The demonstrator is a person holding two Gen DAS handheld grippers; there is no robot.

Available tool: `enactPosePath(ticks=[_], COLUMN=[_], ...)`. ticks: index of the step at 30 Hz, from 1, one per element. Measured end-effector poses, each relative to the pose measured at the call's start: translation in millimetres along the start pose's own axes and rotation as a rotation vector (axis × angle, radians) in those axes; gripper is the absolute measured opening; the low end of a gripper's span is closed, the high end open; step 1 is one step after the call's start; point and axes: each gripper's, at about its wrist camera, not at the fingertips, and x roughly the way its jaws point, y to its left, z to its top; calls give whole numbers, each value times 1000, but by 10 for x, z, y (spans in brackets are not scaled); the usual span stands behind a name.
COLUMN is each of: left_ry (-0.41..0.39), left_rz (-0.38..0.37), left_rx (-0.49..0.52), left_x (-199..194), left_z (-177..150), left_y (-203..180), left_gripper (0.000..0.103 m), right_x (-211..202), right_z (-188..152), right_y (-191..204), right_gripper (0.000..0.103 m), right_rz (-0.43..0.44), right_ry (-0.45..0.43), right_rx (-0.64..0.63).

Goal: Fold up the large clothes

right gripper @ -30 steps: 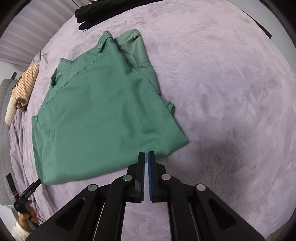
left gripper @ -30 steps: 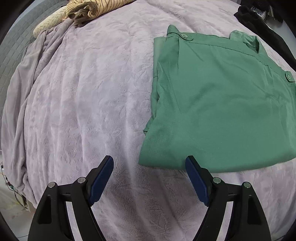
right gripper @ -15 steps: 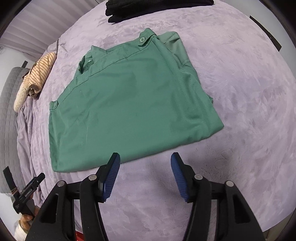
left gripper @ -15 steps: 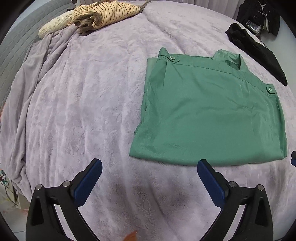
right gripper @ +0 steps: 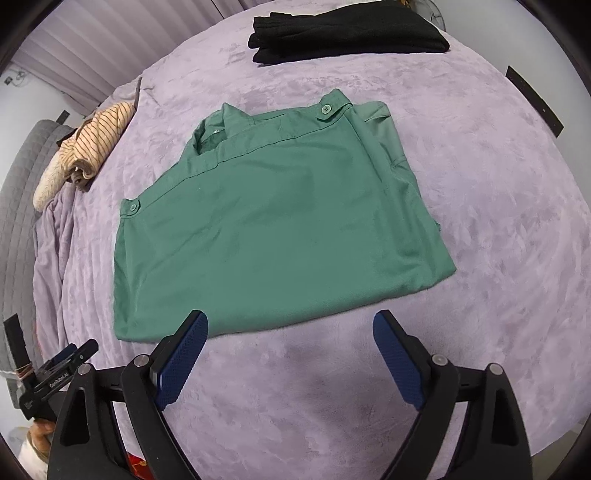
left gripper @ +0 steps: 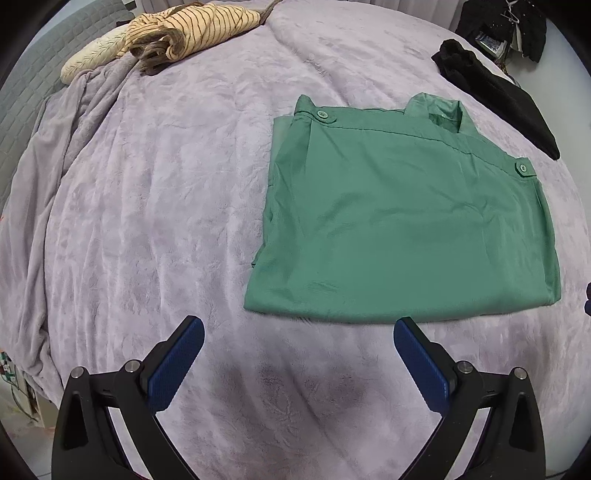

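Green button-tab shirt point(left gripper: 402, 229) point(right gripper: 273, 221), folded into a rectangle, lies flat on lilac plush bedspread point(left gripper: 155, 206) point(right gripper: 498, 206). Left gripper point(left gripper: 298, 334) w/ blue pads spread wide, empty, just short of shirt's near edge. Right gripper point(right gripper: 290, 330) same: wide apart, empty. Striped beige garment point(left gripper: 184, 29) & folded black cloth point(right gripper: 347, 31) lie at far edges, well apart from shirt.

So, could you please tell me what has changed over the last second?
The right gripper, shut a second ago at the near hem of the folded green button-shoulder garment, has opened and backed off. The left gripper opened wider and also drew back. The garment stayed flat on the lilac plush blanket.
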Motion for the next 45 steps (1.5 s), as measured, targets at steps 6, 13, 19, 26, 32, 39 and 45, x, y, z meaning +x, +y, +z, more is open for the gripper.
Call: enactPosePath(ticks=[6,13,19,26,32,39,45], left_ry=[5,4,-3,16,31,59,74], left_rz=[-19,-15,-26,-25,-21,-18,-8], left_rx=[-6,4,3,-1,8,14,29], left_x=[-18,2,24,109,199,368,509], left_z=[-27,3,42,62,57,66,118], left_y=[53,145,242,360,451,523,544], left_gripper=[103,103,103,103,103,103,103], right_x=[107,215,221,345,501,738,993], right_z=[-95,-168,-161,-202,-304,-427,-504], right_y=[138,373,515,639,760,846,900], right_gripper=[93,93,93,93,93,93,93], right_rz=[43,51,44,55,90,122,190], right_ry=[44,114,138,183,228,280,324], right_rx=[9,-13,-7,15,31,56,99])
